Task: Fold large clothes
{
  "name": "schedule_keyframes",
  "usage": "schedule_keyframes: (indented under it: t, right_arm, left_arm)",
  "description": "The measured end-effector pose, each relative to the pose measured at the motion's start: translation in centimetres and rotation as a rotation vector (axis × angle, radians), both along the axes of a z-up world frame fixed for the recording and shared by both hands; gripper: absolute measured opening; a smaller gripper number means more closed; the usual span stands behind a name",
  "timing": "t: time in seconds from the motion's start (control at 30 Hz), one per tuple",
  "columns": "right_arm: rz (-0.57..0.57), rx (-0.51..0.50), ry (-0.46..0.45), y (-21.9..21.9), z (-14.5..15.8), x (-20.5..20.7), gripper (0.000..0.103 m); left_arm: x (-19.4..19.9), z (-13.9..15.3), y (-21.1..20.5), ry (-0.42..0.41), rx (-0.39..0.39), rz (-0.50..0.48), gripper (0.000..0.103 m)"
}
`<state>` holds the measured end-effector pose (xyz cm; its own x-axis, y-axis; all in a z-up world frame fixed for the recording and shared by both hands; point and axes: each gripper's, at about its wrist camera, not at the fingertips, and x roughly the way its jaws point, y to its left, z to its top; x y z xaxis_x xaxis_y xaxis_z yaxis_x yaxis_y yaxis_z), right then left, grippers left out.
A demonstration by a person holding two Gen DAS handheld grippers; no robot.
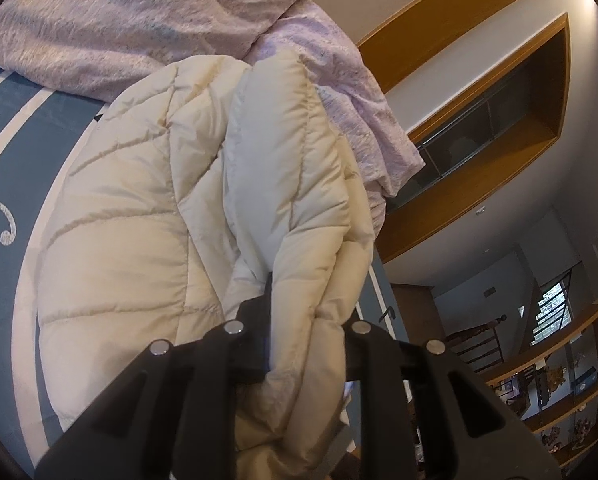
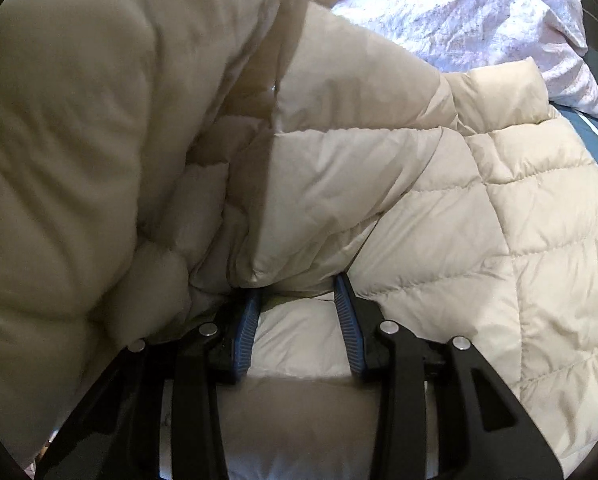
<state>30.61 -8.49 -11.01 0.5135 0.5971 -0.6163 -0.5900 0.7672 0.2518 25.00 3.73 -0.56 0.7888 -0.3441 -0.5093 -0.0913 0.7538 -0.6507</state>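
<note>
A cream quilted puffer jacket [image 1: 147,208] lies spread on the bed, with one part lifted and folded over itself. In the left wrist view my left gripper [image 1: 295,312] is shut on a thick fold of the jacket. One black finger [image 1: 265,300] shows and the other is buried under the fabric. In the right wrist view the jacket [image 2: 439,200] fills nearly the whole picture. My right gripper [image 2: 298,286] is shut on a puffy roll of it, which bulges between the blue pads [image 2: 246,326]. A raised part of the jacket hangs close at the left.
A blue-grey bedspread with white stripes [image 1: 11,120] covers the bed. A crumpled lilac duvet [image 1: 119,20] [image 2: 479,12] lies behind the jacket. The bed's edge runs along the right in the left wrist view, with a wooden wall niche [image 1: 499,120] and shelves [image 1: 559,400] beyond it.
</note>
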Motion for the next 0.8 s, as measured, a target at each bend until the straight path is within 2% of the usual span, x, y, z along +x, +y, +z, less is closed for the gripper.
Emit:
schedule_keyframes:
  t: [0.23,0.53,0.8]
  right_arm:
    - [-0.035,-0.015,-0.041,-3.9,0.9,-0.3,0.040]
    - [-0.089,-0.085,-0.092,-8.5,1.4,-0.6,0.040]
    - [-0.098,-0.096,-0.107,-11.9,0.2,-0.7,0.038]
  left_arm:
    - [0.5,-0.9,-2.3,0.020,0.045,0.010,0.019]
    - [1.5,-2.2,-5.3,0.051,0.112,0.035,0.021]
    - [2.6,-3.1,-7.6,0.078,0.168,0.042,0.021]
